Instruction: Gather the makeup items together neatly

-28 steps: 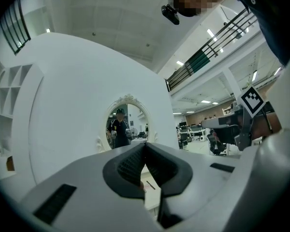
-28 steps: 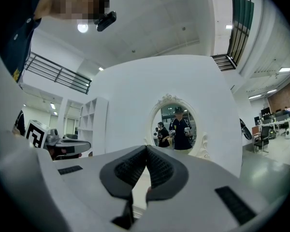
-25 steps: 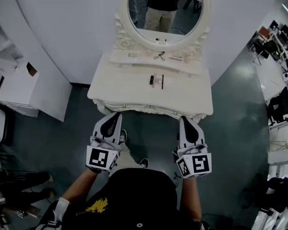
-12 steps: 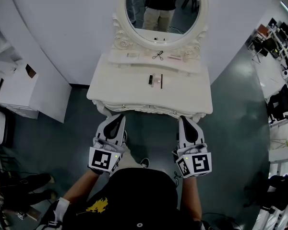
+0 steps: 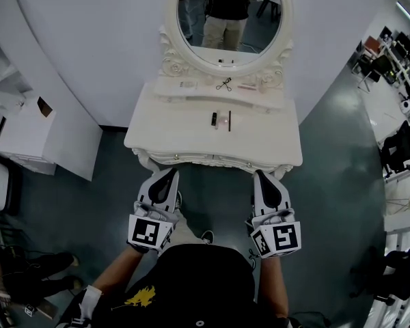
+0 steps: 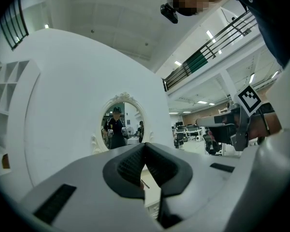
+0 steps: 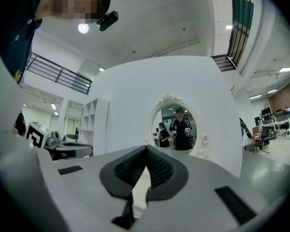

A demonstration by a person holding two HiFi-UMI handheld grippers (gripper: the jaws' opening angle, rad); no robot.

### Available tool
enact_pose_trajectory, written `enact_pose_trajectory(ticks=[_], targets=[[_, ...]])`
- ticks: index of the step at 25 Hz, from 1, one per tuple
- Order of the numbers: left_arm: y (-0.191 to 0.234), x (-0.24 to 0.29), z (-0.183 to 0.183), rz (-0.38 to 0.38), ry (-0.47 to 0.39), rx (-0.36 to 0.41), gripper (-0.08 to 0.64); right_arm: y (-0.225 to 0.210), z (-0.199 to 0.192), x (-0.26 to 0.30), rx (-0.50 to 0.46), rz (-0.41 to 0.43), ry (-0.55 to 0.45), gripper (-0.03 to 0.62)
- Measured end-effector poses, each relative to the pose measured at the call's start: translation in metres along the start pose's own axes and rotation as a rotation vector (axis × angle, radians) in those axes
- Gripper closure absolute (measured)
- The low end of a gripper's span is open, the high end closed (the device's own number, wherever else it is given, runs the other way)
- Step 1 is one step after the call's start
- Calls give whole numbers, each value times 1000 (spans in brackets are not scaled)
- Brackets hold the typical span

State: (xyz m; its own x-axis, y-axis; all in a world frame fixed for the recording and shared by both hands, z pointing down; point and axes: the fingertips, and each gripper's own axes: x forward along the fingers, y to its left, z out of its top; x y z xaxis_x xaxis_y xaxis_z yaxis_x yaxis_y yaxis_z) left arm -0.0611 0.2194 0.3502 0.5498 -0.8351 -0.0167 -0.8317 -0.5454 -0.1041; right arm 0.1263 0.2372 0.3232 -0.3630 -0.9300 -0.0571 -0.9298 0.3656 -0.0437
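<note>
Oval mirror (image 5: 229, 16) above carved cream dressing table (image 5: 171, 134), slim dark makeup sticks (image 5: 229, 120)

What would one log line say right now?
left gripper: shut, empty | right gripper: shut, empty | makeup items: scattered on vanity table

An oval mirror (image 5: 227, 14) in a carved white frame stands against a curved white wall (image 5: 89, 39). Just below the mirror is a white tabletop (image 5: 167, 128). Left of the mirror sits a white cabinet (image 5: 37, 125). Far right of it, dark office chairs (image 5: 400, 149) stand on a grey floor (image 5: 328, 197).
</note>
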Motion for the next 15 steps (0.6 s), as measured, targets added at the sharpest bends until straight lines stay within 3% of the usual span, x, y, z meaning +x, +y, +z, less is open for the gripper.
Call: enact_pose_trajectory(ticks=[15], targets=[[1,0,5,13,-9,39,548,-16,-3,-20,-46,-48,11,580]])
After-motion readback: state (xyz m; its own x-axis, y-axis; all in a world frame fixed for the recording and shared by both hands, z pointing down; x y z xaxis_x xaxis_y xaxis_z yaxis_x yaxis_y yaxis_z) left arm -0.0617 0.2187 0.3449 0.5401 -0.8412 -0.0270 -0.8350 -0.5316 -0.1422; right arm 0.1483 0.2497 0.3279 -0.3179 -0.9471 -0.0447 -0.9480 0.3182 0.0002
